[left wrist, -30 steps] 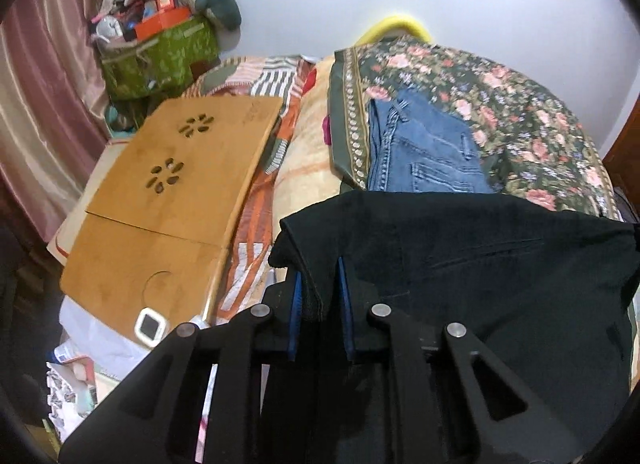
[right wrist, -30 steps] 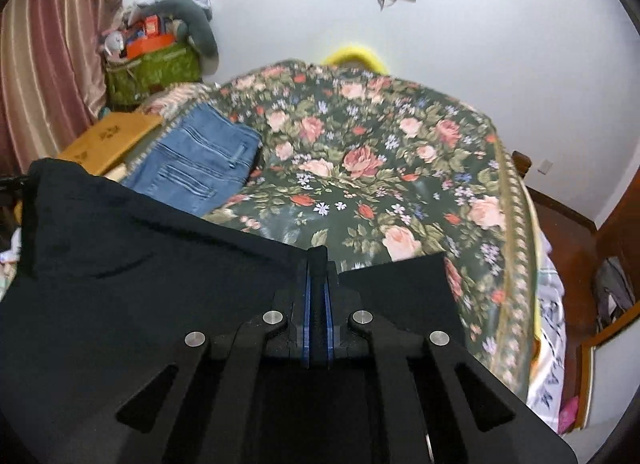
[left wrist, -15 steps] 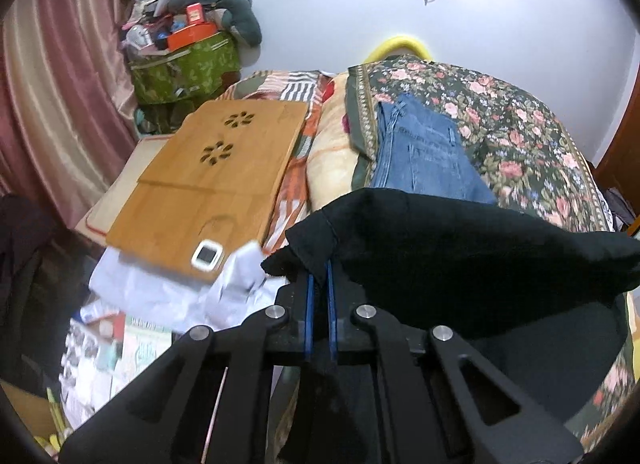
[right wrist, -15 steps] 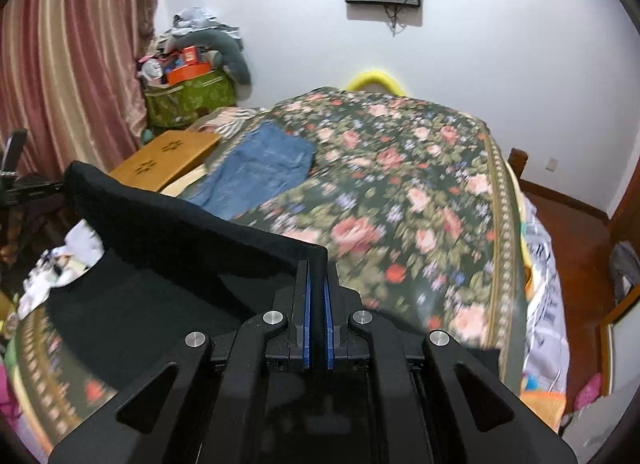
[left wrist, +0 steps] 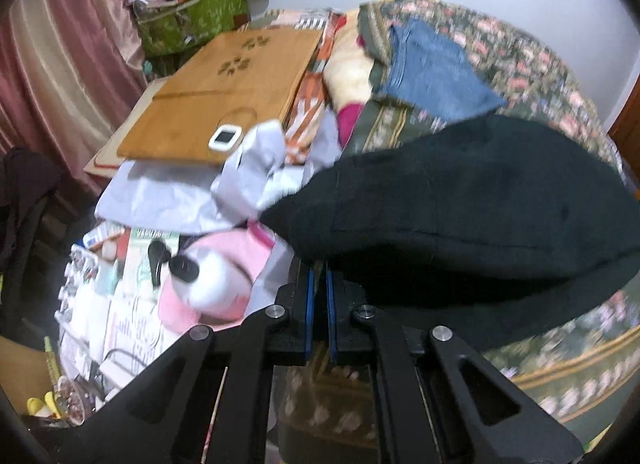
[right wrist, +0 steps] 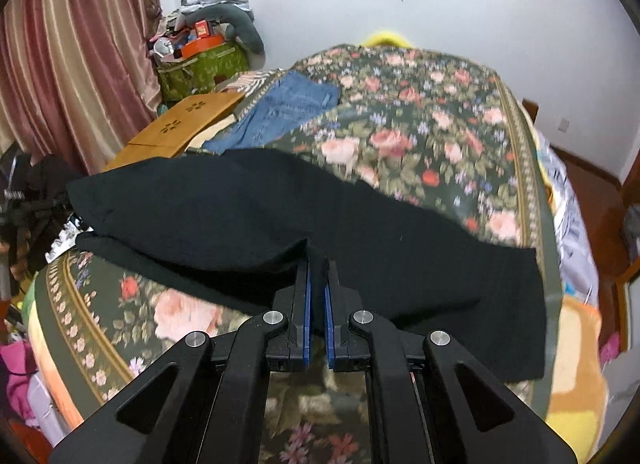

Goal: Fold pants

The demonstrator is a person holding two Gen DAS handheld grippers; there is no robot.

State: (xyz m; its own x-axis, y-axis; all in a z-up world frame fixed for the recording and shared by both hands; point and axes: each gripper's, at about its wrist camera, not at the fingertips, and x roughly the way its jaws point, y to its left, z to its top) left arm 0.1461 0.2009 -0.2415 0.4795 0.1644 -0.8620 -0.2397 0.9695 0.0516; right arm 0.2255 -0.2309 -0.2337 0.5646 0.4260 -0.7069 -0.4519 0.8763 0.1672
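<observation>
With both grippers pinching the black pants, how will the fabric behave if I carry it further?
The black pants sag between the left gripper and right gripper, so probably floppy. The fabric looks thick, likely holding a fold. The free end drapes on the floral bedspread and may drag.

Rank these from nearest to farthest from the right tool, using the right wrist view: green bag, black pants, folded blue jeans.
1. Black pants: pinched in the right tool, draped across the bed.
2. Folded blue jeans: beyond the pants, upper left on the floral cover.
3. Green bag: farthest, by the curtain.
</observation>
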